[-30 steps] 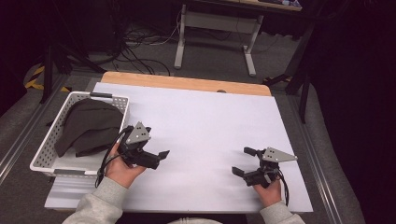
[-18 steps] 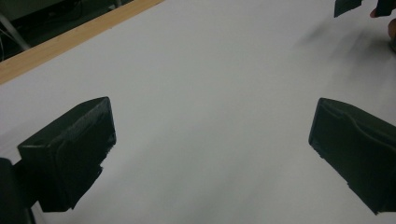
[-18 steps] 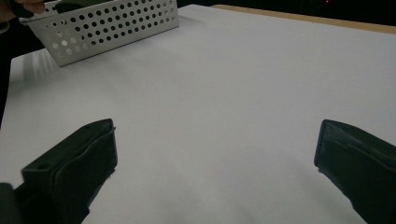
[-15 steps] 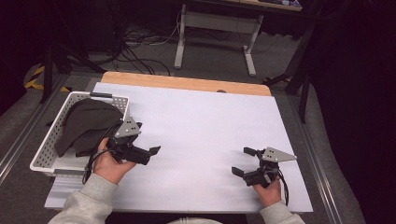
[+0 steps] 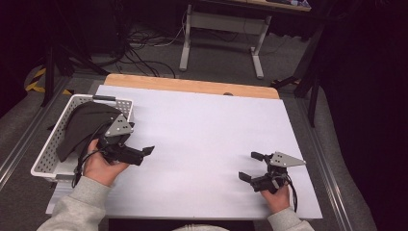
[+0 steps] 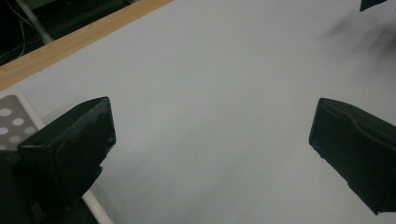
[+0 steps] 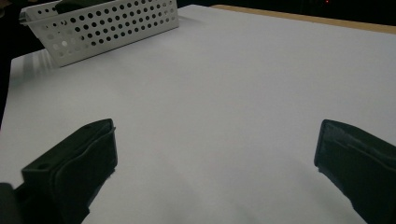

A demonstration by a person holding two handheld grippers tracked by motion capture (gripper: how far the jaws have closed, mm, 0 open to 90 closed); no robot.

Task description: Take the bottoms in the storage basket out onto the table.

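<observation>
A white perforated basket [image 5: 48, 147] sits at the table's left edge with a dark cloth [image 5: 82, 126] heaped inside. My left gripper [image 5: 143, 154] hovers just right of the basket over the white table sheet [image 5: 202, 125], its hand close to the basket's near corner. In the left gripper view the left gripper [image 6: 210, 135] stands wide open with only bare sheet between the jaws, and the basket's corner [image 6: 11, 116] shows at the left. My right gripper [image 5: 248, 166] rests at the front right, open and empty. In the right gripper view the right gripper [image 7: 215, 149] points across the sheet toward the basket [image 7: 107, 28].
A wooden table edge [image 5: 192, 86] runs along the far side of the sheet. Beyond it are a metal stand's legs [image 5: 221, 45] and cables on the floor. Metal rails [image 5: 317, 159] flank the table on both sides.
My left hand and its gripper have moved left and slightly back, closer to the basket. The right gripper has stayed where it was.
</observation>
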